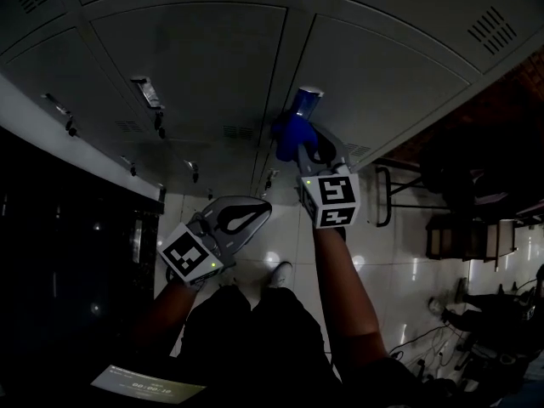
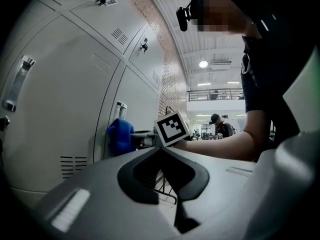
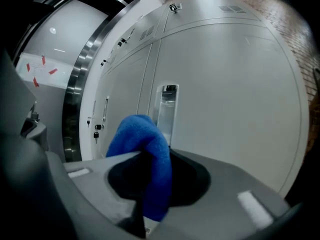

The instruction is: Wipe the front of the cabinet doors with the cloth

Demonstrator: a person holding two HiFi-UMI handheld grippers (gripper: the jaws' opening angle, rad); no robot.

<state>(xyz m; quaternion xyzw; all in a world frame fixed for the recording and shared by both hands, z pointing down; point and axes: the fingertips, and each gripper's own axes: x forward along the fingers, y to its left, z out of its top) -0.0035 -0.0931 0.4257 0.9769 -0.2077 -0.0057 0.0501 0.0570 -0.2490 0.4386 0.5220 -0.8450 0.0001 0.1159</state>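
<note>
Grey cabinet doors (image 1: 212,66) fill the upper part of the head view. My right gripper (image 1: 299,143) is shut on a blue cloth (image 1: 291,134), and the cloth is up against a door just below a recessed metal handle (image 1: 308,99). In the right gripper view the cloth (image 3: 147,149) hangs folded over between the jaws, in front of that handle (image 3: 167,109). My left gripper (image 1: 255,212) is held lower and to the left, away from the doors, shut with nothing in it. From the left gripper view, the cloth (image 2: 120,135) and the right gripper's marker cube (image 2: 172,128) are visible against the door (image 2: 65,109).
Latches and vent slots dot the doors (image 1: 146,92). A dark opening (image 1: 59,253) lies to the left, a metal-framed chair (image 1: 399,192) to the right on the glossy tiled floor (image 1: 399,270). My shoe (image 1: 279,273) is below. Another person (image 2: 220,126) stands far off.
</note>
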